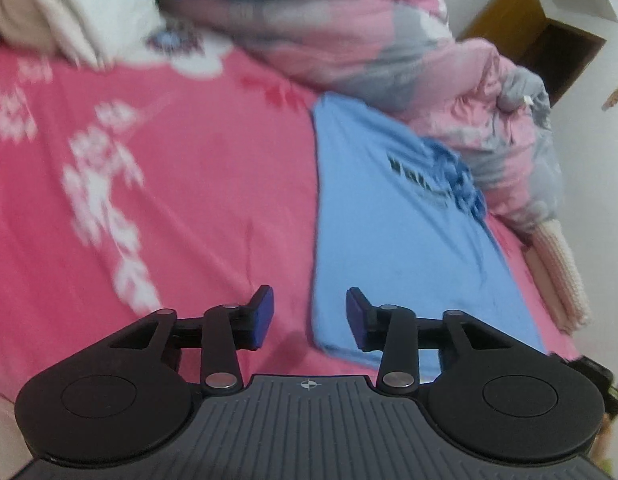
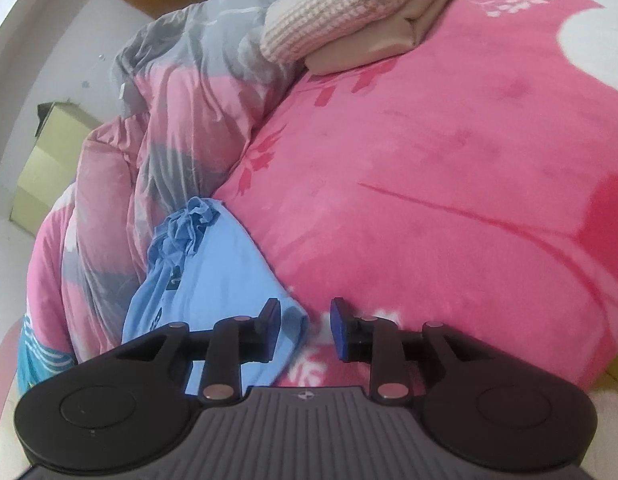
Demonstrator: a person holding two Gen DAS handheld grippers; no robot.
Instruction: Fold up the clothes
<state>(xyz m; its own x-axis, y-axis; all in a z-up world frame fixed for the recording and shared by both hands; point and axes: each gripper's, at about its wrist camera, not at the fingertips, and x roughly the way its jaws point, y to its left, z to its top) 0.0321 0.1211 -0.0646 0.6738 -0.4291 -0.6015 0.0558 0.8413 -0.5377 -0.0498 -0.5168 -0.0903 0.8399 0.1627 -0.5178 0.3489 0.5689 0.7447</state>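
Blue shirt: my task item is a light blue shirt point(image 1: 393, 240), folded into a long panel and lying flat on the bed; dark lettering shows near its far end, next to a bunched darker-blue part, which could be the collar.
Shirt position: its far end touches the heaped quilt; its near corner lies just ahead of my left tool. In the right wrist view the same shirt point(image 2: 225, 272) runs along the foot of the quilt.
Left tool: my left tool point(image 1: 309, 318) is released, jaws well apart, nothing between the blue pads. It hovers above the near left corner of the shirt; I cannot tell whether any pad touches the cloth.
Right tool: my right tool point(image 2: 305, 330) is released as well, with a clear gap between the pads and nothing gripped. Its left pad sits over the shirt's corner, its right pad over the sheet.
Bed sheet: pink sheet point(image 1: 169, 200) with white and red flower print, carrying everything.
Quilt: pink and grey quilt point(image 2: 157, 128), crumpled in a ridge beside the shirt.
Folded stack: a cream knitted garment point(image 2: 333, 12) lies on a beige folded piece point(image 2: 389, 40), well apart from the shirt.
Image quality: left wrist view is blurred.
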